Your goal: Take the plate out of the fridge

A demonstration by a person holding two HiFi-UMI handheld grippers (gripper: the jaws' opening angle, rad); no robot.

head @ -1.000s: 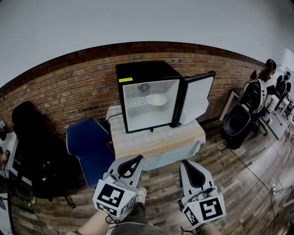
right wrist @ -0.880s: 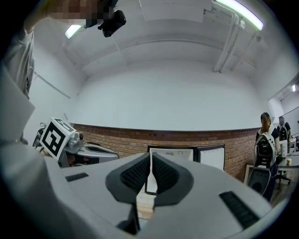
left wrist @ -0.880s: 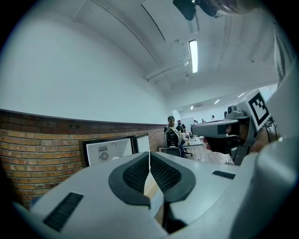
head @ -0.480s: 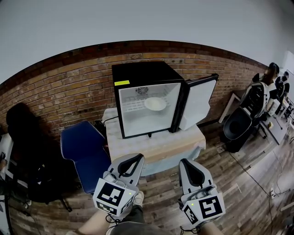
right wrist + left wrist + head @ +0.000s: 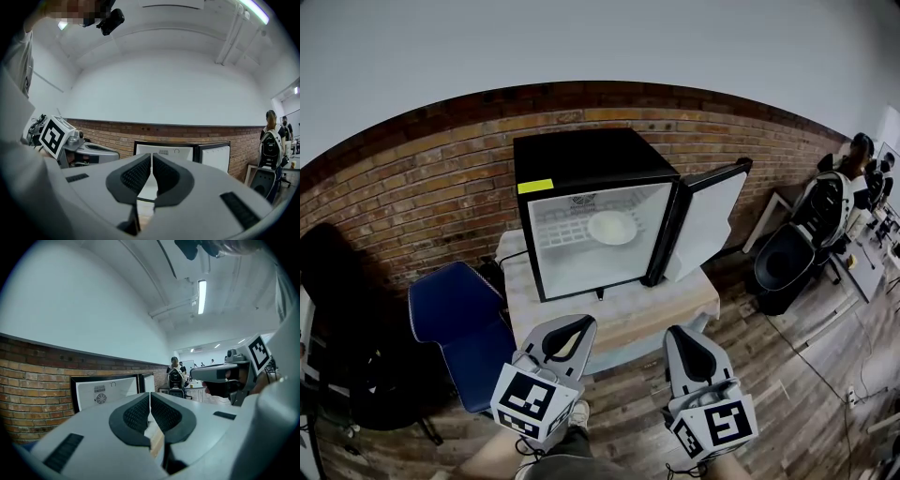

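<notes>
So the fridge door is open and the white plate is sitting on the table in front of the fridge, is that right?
Not quite. The fridge door is open, but the white plate isn't on the table. It sits inside the fridge on the wire shelf, as the head view shows.

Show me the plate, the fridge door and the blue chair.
plate [image 5: 612, 227], head view, middle of the dish.
fridge door [image 5: 706, 220], head view, its white inner panel.
blue chair [image 5: 457, 328], head view, middle of its blue padding.
</notes>
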